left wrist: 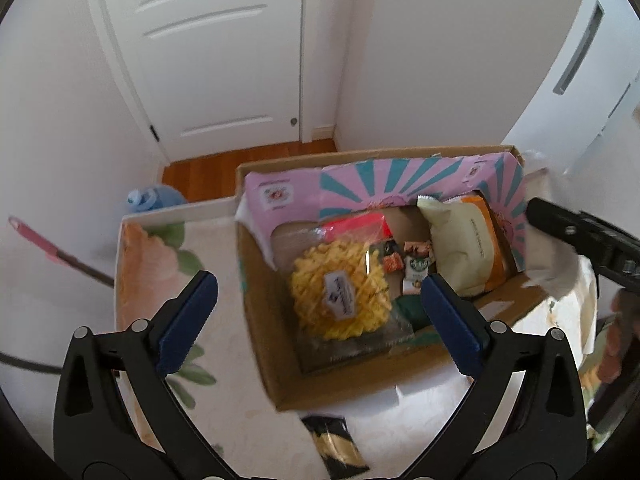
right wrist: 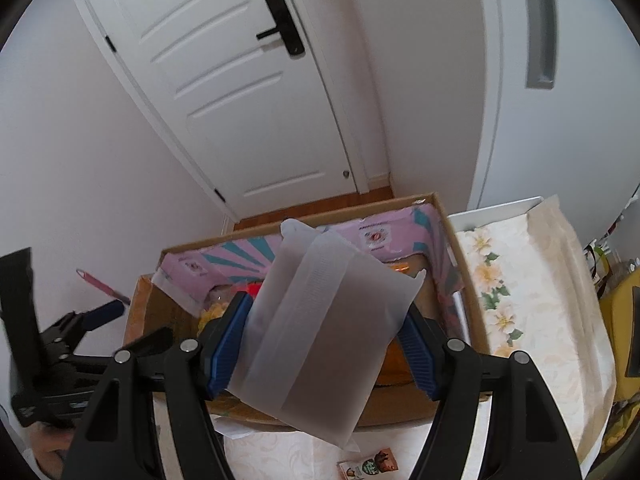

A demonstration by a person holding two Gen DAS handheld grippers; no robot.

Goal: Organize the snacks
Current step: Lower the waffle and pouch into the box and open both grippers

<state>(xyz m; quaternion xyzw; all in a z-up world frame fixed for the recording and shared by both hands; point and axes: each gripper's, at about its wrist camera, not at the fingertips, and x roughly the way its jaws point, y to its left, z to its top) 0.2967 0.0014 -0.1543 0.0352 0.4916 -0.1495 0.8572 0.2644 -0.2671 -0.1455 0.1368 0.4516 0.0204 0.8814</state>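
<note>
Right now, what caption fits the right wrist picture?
Right gripper holds a frosted packet above the cardboard box.

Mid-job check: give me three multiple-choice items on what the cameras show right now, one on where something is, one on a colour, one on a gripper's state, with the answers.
1. Where does the round yellow snack lie?
A. inside the cardboard box
B. on the tablecloth beside the box
C. on the wooden floor

2. What colour are the pads on the gripper fingers?
A. red
B. blue
C. white

3. What is the right gripper doing?
A. standing open and empty
B. shut on nothing
C. clamping a frosted white packet

Answers:
1 A: the box walls surround the snack in the left wrist view.
2 B: the ribbed pads show blue in both views.
3 C: both pads press the packet's sides above the box. The left gripper, by contrast, stands open and empty.
</note>
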